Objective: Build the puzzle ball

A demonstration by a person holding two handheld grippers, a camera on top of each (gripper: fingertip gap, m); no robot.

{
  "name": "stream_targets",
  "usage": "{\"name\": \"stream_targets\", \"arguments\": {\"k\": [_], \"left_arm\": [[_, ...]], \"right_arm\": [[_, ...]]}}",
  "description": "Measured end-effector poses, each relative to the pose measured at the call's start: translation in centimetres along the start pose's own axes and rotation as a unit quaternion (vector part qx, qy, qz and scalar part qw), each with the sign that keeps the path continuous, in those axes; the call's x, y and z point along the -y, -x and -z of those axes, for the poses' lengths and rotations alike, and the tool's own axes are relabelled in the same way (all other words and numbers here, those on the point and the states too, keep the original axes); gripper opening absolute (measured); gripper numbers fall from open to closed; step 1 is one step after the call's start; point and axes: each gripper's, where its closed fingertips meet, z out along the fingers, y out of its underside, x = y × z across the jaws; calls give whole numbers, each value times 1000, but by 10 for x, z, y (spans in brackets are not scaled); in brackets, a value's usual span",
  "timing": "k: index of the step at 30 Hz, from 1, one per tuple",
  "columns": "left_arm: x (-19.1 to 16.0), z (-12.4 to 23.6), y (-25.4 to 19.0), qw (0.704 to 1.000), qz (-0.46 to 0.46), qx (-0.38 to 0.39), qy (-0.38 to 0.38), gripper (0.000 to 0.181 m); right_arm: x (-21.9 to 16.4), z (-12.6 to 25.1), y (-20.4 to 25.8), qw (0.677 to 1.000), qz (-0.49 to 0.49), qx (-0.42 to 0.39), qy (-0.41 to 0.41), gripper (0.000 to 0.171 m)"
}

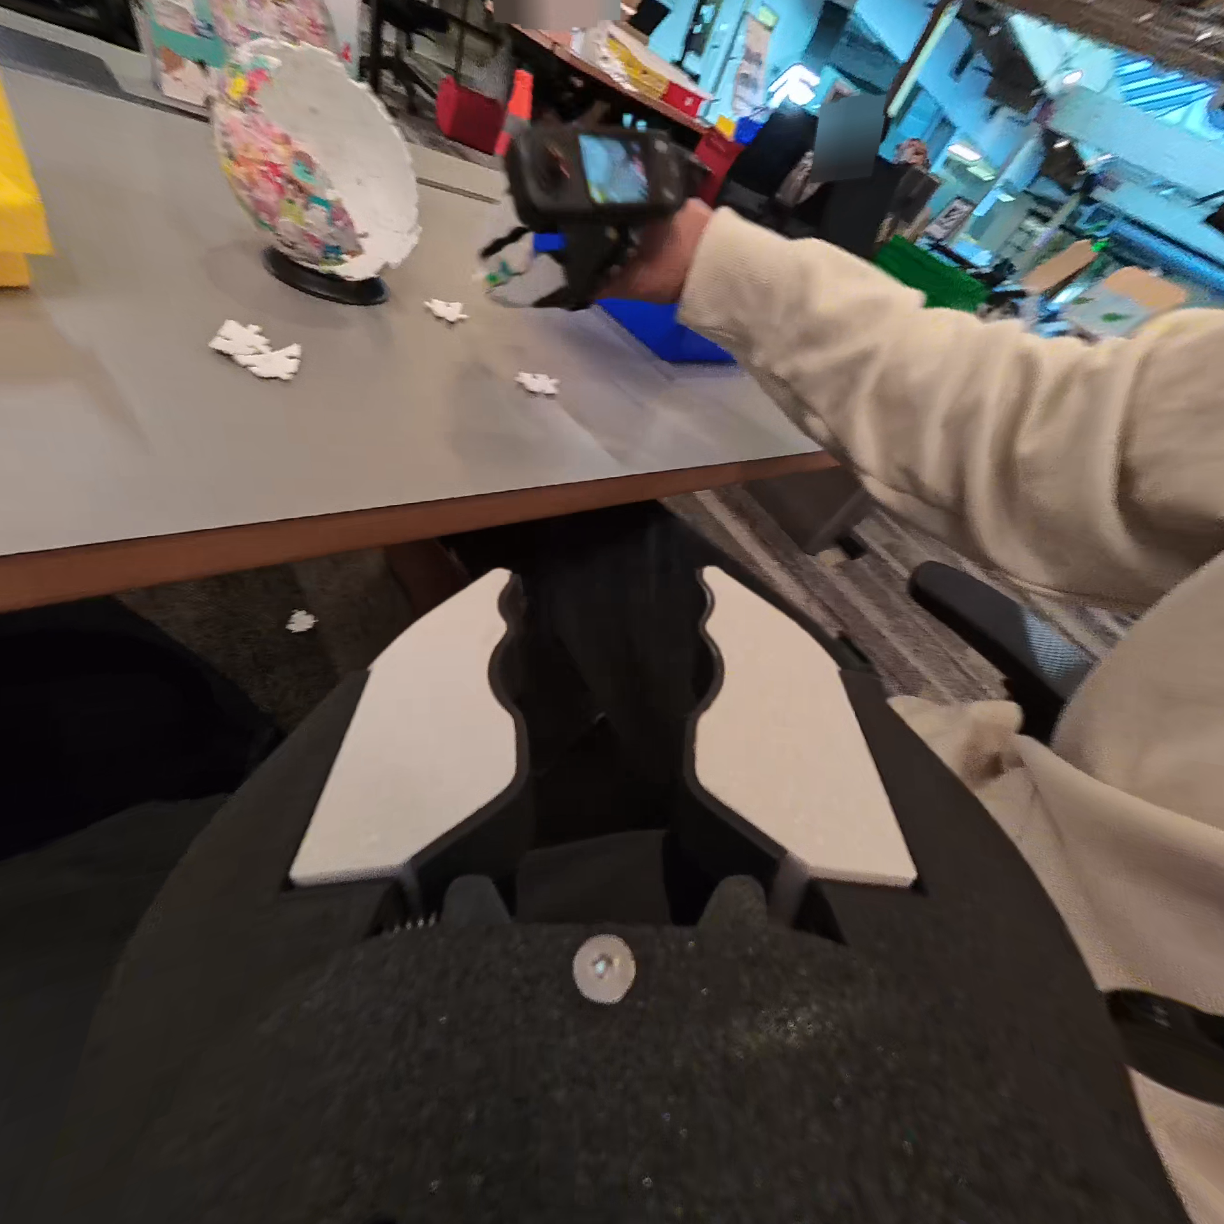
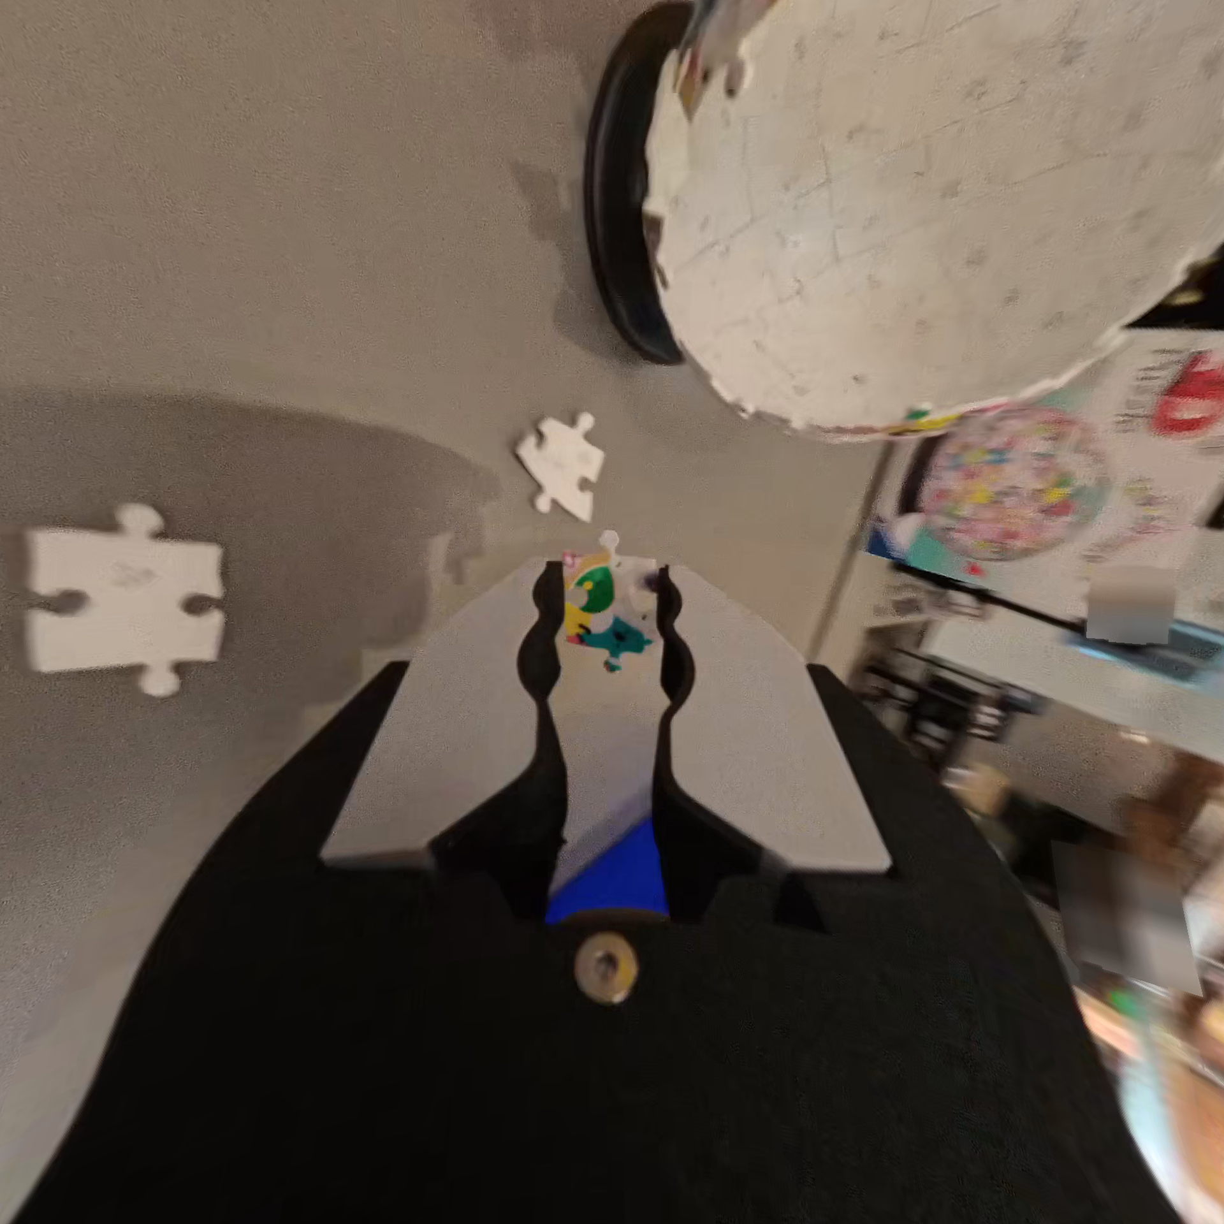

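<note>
The right gripper [image 2: 606, 576] has its jaws closed on a coloured puzzle piece [image 2: 599, 612], pinched by its side edges, printed face toward the camera. The piece's long axis runs along the fingers, its tab pointing to 12 o'clock. In the right wrist view the puzzle ball [image 2: 894, 218], a half-built shell with a white interior, sits at 1 o'clock on a black ring stand [image 2: 612, 218], its opening tilted toward the gripper. Loose white pieces [image 2: 561, 467] lie face down on the grey table [image 2: 265, 199]. The left gripper [image 1: 606, 636] is below the table edge, jaws apart and empty.

Judgement: the piece is light, thin and stiff but slips easily; hold it by opposite edges. The shell appears fragile; press gently.
</note>
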Motion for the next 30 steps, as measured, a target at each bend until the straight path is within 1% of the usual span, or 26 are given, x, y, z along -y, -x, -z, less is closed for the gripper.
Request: {"name": "stream_targets", "arguments": {"k": [1, 2, 4, 5, 7, 8, 9, 10, 11, 12, 14, 15, 17, 19, 20, 22, 23, 24, 25, 28, 30], "left_arm": [[-1, 0, 6, 1000, -3, 15, 3, 49], [-2, 0, 11, 1000, -2, 24, 7, 50], [0, 0, 16, 1000, 2, 29, 7, 50], [2, -1, 17, 999, 2, 31, 5, 49], [7, -4, 19, 1000, -2, 30, 3, 50], [8, -7, 19, 1000, -4, 29, 6, 50], [8, -10, 20, 1000, -5, 27, 9, 50], [7, -12, 20, 1000, -3, 24, 11, 50], [7, -14, 19, 1000, 1, 18, 14, 49], [6, -15, 19, 1000, 5, 15, 15, 49], [3, -16, 20, 1000, 6, 17, 19, 49], [1, -16, 21, 999, 5, 20, 25, 50], [1, -16, 20, 999, 4, 19, 26, 49], [3, -18, 18, 1000, 6, 14, 23, 49], [4, -20, 15, 1000, 8, 8, 22, 49], [8, -24, 13, 1000, 4, 2, 22, 49], [10, -26, 11, 1000, 1, 0, 20, 49], [11, -29, 10, 1000, 0, -6, 18, 49], [12, -31, 7, 1000, 1, -15, 18, 49], [5, -40, 4, 999, 13, -40, 31, 50], [-2, -42, 7, 998, 10, -38, 47, 49]], "right_arm": [[-5, 4, -5, 997, 55, -49, 22, 27], [-7, 6, -4, 992, 103, -68, 34, 27], [-13, 5, 12, 985, 155, -41, 63, 28], [-16, 6, 20, 980, 179, -27, 78, 31], [-12, 13, 29, 975, 212, -19, 69, 39], [-12, 19, 28, 976, 208, -22, 62, 39], [-15, 26, 26, 980, 189, -14, 63, 44], [-18, 33, 23, 986, 155, -15, 61, 51], [-19, 42, 20, 992, 116, -17, 51, 54], [-22, 50, 19, 996, 74, -18, 36, 50], [-33, 62, 19, 999, -37, -15, 14, 33], [-40, 61, 24, 995, -101, 7, 6, 31], [-48, 48, 40, 976, -205, 78, -7, 46], [-52, 30, 39, 954, -281, 108, -14, 36], [-49, 22, 41, 934, -327, 143, -22, 38], [-39, 11, 43, 882, -422, 206, -43, 40], [-36, 6, 45, 860, -458, 220, -49, 40], [-41, -1, 45, 848, -487, 206, -40, 44], [-45, -6, 46, 842, -506, 185, -34, 49], [-48, -13, 50, 827, -543, 144, -32, 56], [-43, -13, 53, 808, -569, 144, -44, 45]]}}
